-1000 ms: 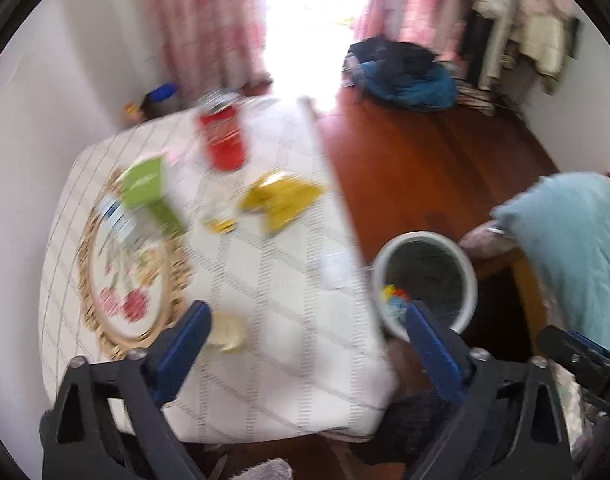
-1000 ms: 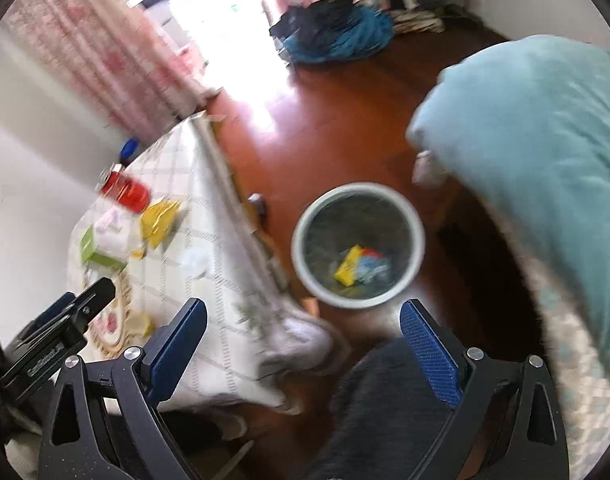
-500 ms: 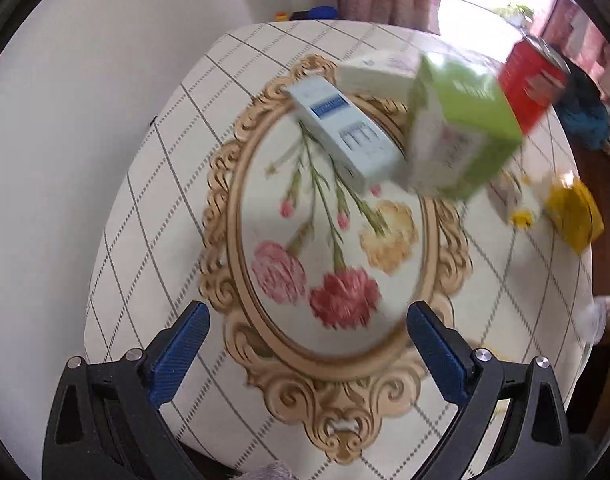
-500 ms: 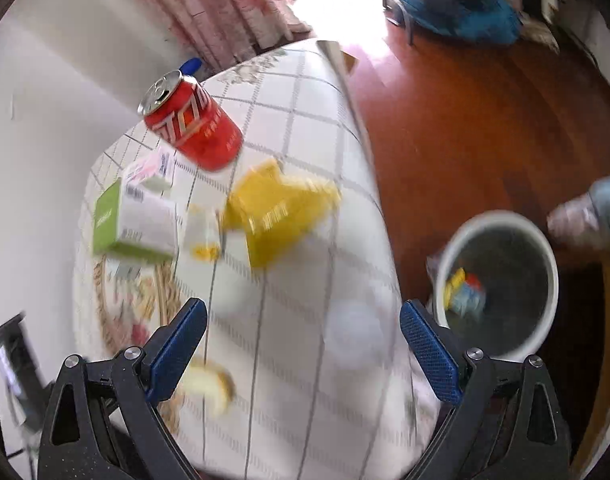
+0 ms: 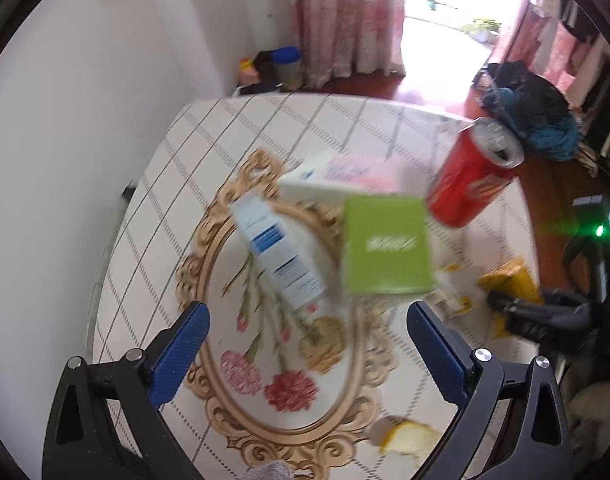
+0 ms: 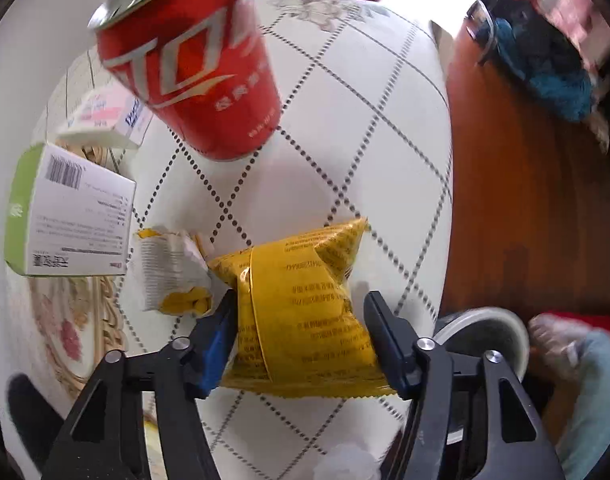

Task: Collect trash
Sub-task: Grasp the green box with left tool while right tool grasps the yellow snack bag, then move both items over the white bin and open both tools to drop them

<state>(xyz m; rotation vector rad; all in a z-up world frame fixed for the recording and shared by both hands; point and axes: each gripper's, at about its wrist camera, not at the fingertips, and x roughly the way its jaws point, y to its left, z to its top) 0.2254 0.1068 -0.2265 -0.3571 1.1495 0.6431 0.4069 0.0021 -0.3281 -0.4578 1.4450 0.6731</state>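
The right hand-held gripper (image 6: pixel 301 328) has swung away from the white waste bin (image 6: pixel 485 322) on the floor and now sits straight down over the bench (image 6: pixel 345 100), and its jaws have just been closing from wide to about half. Between them lies the yellow snack bag (image 6: pixel 305 304). The left blue pad meets the bag's left edge and the right pad sits at its right edge, but the foil shows no clear pinch yet, so the grip reads as closing in rather than secured. That makes this bag the next piece of trash, with the bin just beyond its right-hand side, off the bench edge.

The bag lies flat, its long axis running from the near sealed edge up toward the red cola can (image 6: pixel 189 60), with one top corner kicked out to the right. The jaws span its short width, which looks like the sensible way to take it.

Left of the bag sits a crumpled white-and-yellow wrapper (image 6: pixel 169 272), touching it, and beyond that a green-and-white carton (image 6: pixel 69 216).

The left hand-held gripper (image 5: pixel 307 344) has shifted across too and hangs wide and empty over the floral oval of the bench cloth, left of the bag, with a blue-and-white box (image 5: pixel 279 254) ahead of it.
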